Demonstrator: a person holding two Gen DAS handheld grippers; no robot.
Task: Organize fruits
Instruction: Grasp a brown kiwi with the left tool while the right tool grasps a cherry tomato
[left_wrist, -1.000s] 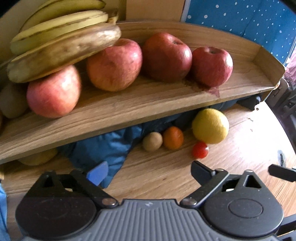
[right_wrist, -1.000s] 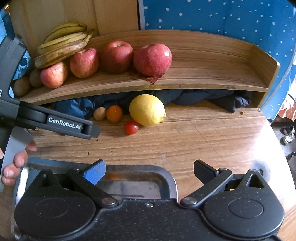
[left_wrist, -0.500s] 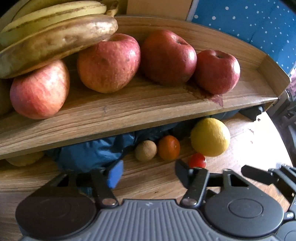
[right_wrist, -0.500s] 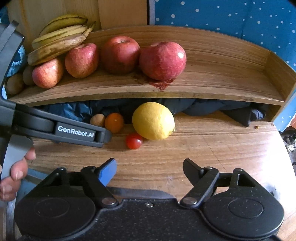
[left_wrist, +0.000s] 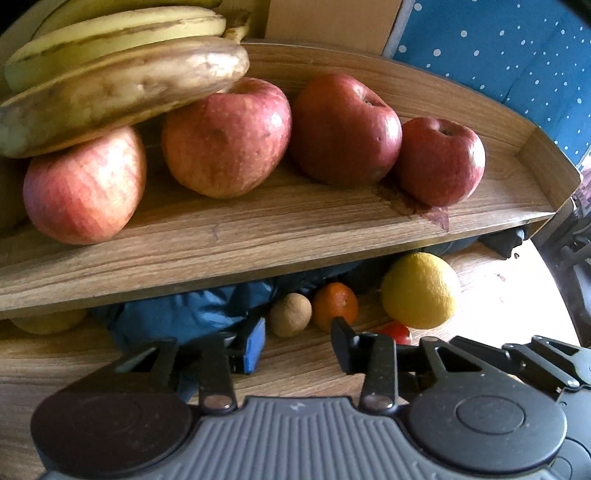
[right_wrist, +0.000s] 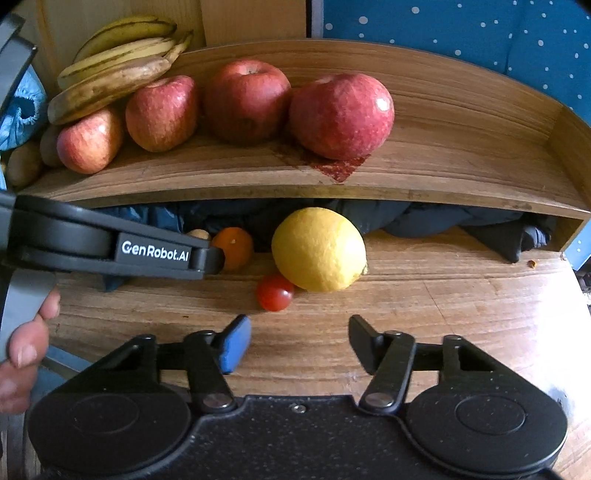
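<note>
Left wrist view: curved wooden shelf (left_wrist: 280, 225) loaded with red apples (left_wrist: 225, 136) and spotty yellow bananas (left_wrist: 122, 85), sitting over a grainy wooden tabletop (left_wrist: 303, 369); blue polka-dot fabric (left_wrist: 517, 44) behind. Left gripper (left_wrist: 297, 345) narrowing, nothing between the jaws. Right wrist view: big yellow lemon (right_wrist: 318, 249), small red cherry tomato (right_wrist: 275, 292) touching it, small orange (right_wrist: 233, 247) beside. Right gripper (right_wrist: 297, 341) closing too, empty, just short of the tomato.

Shelf (right_wrist: 461, 122) ahead of tongs: wood-grain, matt, stained under the glossy apples (right_wrist: 341, 114). Table (right_wrist: 461, 295) same grain, slight sheen. Lemon (right_wrist: 318, 249) pitted, matt. Cherry tomato (right_wrist: 275, 292) glossy. Cloth (left_wrist: 192, 314) under shelf: blue, crumpled.
</note>
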